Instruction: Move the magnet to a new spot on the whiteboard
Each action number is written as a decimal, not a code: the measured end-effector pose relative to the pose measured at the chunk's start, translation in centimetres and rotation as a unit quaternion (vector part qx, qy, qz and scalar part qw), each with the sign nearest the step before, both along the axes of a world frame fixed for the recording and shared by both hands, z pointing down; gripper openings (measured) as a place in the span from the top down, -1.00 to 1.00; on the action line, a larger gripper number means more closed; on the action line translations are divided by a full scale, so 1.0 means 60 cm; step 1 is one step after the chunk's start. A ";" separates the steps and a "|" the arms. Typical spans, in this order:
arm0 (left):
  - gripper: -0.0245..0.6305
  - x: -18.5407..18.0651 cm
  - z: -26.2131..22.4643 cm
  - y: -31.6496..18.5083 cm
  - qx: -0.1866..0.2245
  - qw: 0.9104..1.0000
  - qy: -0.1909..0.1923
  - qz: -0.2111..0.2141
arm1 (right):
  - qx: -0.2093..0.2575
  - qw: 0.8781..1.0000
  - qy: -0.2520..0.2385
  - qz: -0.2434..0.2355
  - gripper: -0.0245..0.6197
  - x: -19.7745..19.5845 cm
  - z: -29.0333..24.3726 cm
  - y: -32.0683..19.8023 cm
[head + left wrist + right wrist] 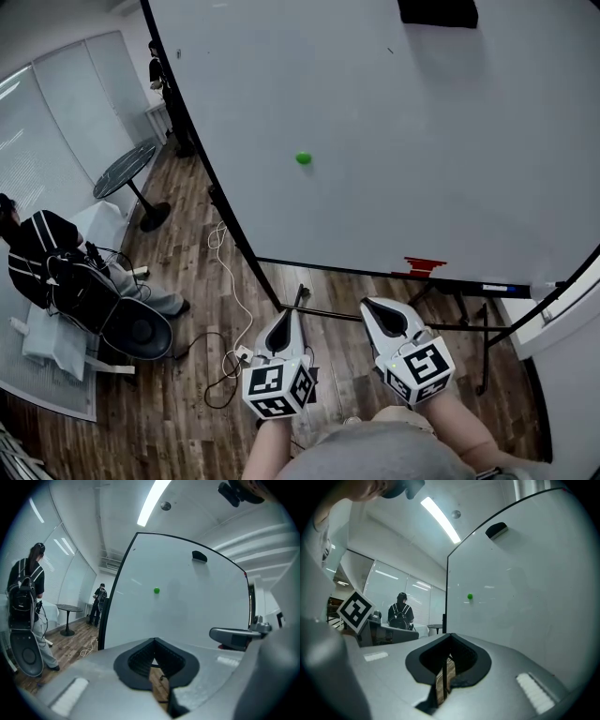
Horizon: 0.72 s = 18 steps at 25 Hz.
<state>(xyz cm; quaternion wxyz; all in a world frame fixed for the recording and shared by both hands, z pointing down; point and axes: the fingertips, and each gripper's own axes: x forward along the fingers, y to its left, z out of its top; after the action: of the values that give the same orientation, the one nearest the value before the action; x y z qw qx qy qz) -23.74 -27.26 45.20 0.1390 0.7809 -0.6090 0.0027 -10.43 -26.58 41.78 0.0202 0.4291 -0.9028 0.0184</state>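
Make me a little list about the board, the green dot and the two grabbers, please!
whiteboard: big, mostly blank, on a stand
green magnet: stuck on the board, left of its middle
black eraser: at the board's top edge
left gripper: shut, empty, away from the board
right gripper: shut, empty, away from the board
task: not yet begun; magnet untouched

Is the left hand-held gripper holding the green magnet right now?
No, the green magnet sits alone on the whiteboard, and the left hand-held gripper is shut and empty.
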 end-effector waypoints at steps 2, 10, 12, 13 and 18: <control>0.91 0.004 -0.006 -0.017 0.004 1.000 -0.001 0.009 | -0.002 1.000 0.003 0.003 0.92 0.000 0.000 -0.006; 0.91 0.029 -0.051 -0.098 0.033 0.999 -0.002 0.035 | -0.003 1.000 0.012 0.010 0.92 0.013 0.004 -0.040; 0.91 0.037 -0.066 -0.120 0.040 0.998 -0.002 0.045 | -0.001 1.000 0.012 0.010 0.92 0.015 0.002 -0.054; 0.91 0.040 -0.073 -0.131 0.043 0.998 -0.002 0.049 | 0.001 1.000 0.011 0.010 0.92 0.016 0.001 -0.061; 0.91 0.054 -0.108 -0.186 0.069 0.996 -0.016 0.055 | 0.010 1.000 0.005 0.006 0.92 0.020 -0.004 -0.106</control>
<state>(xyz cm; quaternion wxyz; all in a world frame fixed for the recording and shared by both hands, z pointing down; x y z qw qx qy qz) -20.48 -38.40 38.70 0.0750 0.8209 -0.5658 -0.0191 -9.26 -32.95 41.56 0.0202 0.4345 -0.9004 0.0073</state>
